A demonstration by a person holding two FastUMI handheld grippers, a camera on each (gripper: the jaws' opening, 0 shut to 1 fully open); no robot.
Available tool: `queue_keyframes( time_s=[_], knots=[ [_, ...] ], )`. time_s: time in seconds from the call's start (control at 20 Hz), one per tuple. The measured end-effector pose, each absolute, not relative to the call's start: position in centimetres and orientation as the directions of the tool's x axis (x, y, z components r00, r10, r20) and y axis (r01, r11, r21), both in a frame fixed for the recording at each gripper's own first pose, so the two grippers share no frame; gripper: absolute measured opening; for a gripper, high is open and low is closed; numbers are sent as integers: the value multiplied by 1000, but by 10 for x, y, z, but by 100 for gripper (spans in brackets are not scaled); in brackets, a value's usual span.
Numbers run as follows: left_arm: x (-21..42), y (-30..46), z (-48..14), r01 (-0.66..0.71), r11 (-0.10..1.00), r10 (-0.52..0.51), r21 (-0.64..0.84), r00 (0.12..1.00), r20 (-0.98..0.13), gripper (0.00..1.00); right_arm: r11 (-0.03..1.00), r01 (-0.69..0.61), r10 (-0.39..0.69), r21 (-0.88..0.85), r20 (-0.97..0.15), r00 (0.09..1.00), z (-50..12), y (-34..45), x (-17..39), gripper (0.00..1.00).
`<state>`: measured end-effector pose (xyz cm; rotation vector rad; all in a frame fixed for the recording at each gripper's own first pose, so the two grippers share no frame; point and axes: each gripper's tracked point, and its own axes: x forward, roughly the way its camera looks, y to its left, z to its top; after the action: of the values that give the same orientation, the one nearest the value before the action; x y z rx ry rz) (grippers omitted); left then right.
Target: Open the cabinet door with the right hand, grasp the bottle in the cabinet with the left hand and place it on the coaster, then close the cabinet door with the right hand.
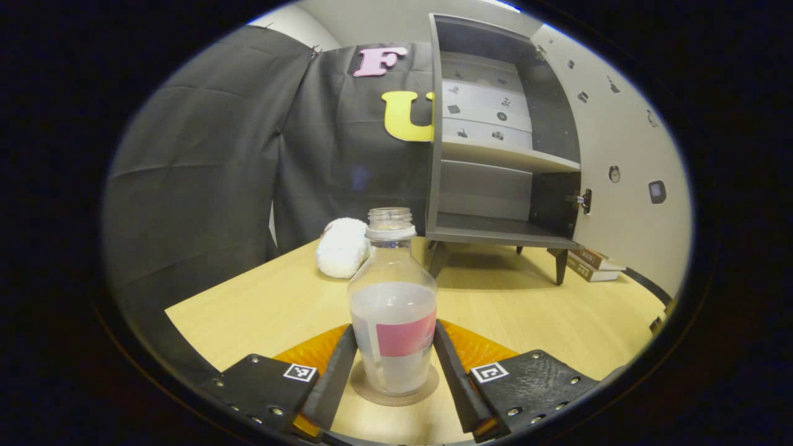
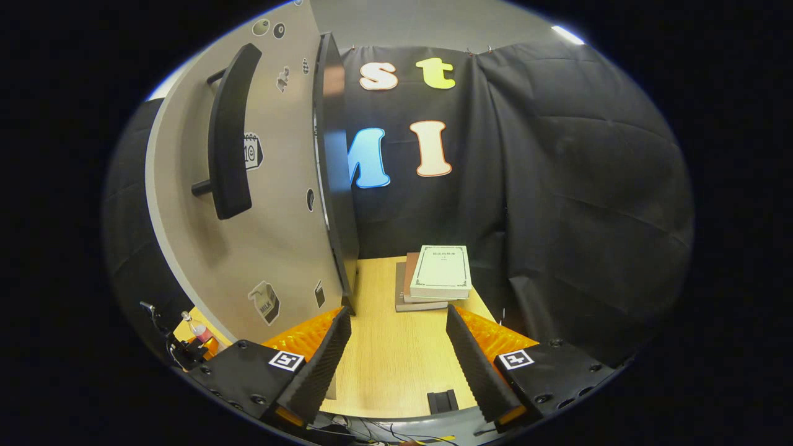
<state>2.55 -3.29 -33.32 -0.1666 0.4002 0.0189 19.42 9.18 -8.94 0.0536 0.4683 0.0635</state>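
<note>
Bottle (image 1: 392,310) stands upright on the coaster (image 1: 394,391), between the open left gripper (image 1: 393,365) fingers, apparently untouched; right gripper (image 2: 396,359) open, empty, beside the open cabinet door (image 2: 272,186).

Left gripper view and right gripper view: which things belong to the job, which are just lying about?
Job: clear plastic bottle with pink label, round cork coaster, grey cabinet, its open door, left gripper, right gripper.
Lying about: white fluffy bundle, stacked books.
</note>
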Motion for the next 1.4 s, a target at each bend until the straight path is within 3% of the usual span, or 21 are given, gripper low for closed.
queue_keyframes(
  time_s=[0.15,0.3,0.5,0.9,1.4],
  knots=[
    [23,-37,-332,-42,988,-22,-148,914,-405,72,996,-59,85,72,-445,892,-88,96,195,98],
    [26,-36,-323,-46,990,-11,-134,919,-395,81,994,-66,97,84,-440,893,-87,99,196,98],
    [31,-35,-303,-43,993,0,-107,928,-373,81,994,-61,94,92,-429,898,-83,95,195,98],
    [43,-15,-197,-71,995,48,-76,960,-275,81,981,-94,152,169,-378,913,-55,97,204,98],
    [45,36,-86,-118,992,110,-50,984,-139,80,959,-167,213,230,-187,959,23,112,231,98]
  ],
)
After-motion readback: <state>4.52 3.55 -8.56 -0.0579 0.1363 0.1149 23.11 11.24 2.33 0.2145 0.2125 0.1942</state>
